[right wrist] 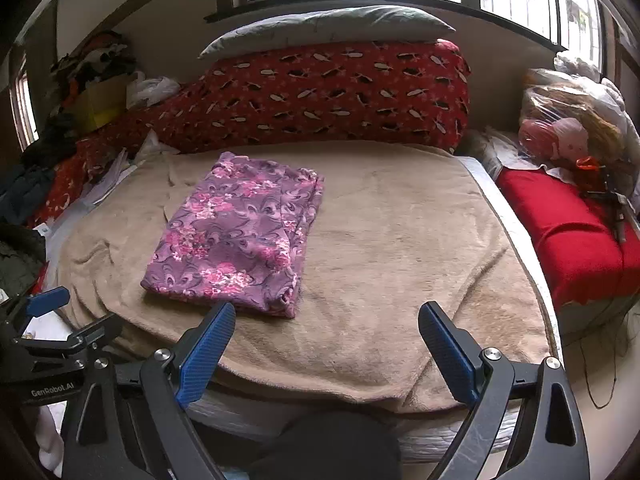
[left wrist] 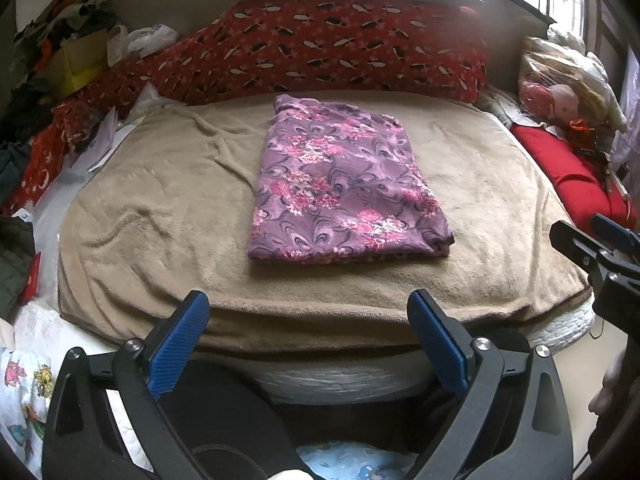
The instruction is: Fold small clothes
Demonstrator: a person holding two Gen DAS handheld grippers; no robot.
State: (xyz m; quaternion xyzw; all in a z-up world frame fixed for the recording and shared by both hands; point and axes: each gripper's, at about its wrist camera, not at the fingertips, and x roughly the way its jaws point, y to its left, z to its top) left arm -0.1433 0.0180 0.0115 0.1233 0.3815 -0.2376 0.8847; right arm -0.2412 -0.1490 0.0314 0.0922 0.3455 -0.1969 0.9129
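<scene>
I see the folded purple garment (left wrist: 344,184) flat at frame centre on the tan blanket (left wrist: 160,220). My left claw (left wrist: 308,340) & right claw (right wrist: 326,344): both wide open, empty, low in frame, clear of cloth.

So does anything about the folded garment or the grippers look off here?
Nothing stands out. The purple floral garment lies folded flat on the beige blanket; left gripper and right gripper are open, clear of it.
</scene>
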